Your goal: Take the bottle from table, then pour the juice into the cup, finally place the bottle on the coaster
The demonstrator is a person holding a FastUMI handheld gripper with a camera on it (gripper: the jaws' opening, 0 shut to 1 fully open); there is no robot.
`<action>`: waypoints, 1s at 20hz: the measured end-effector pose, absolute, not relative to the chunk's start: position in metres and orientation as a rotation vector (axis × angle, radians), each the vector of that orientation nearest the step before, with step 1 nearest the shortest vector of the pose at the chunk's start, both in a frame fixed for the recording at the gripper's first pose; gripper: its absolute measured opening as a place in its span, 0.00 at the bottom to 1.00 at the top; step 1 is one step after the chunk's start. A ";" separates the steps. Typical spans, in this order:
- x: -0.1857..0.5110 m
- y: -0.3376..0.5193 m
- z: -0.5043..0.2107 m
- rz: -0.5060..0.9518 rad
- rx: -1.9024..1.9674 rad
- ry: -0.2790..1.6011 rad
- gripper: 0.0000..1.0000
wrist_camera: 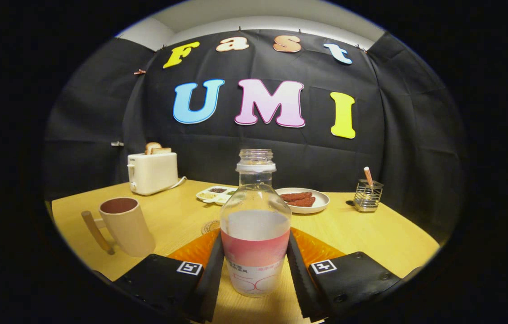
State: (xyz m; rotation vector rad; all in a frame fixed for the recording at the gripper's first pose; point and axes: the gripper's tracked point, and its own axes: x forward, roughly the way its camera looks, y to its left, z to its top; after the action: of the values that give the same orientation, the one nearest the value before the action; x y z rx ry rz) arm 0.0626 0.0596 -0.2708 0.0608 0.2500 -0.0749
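Item: uncapped clear plastic bottle with pink label, upright between my gripper fingers, both pressing its sides; beige mug left of it.

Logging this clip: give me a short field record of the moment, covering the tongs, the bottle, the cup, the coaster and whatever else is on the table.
tongs: both fingers against the bottle's sides, appear shut on it
bottle: upright, uncapped, clear with a pink label, between the fingers
cup: upright with a handle, beside the bottle, not touching it
coaster: round, partly hidden behind the bottle
orange mat: under the bottle area
toaster: far side, bread in its slots
plate: behind the bottle, reddish food on it
wire holder: far side of the table
task stage: pour not yet done
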 end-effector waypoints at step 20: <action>0.068 0.112 -0.186 0.010 -0.783 0.352 0.71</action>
State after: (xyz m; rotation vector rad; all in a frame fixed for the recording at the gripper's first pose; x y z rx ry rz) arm 0.0678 0.1117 -0.1859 -0.7832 0.3517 0.0097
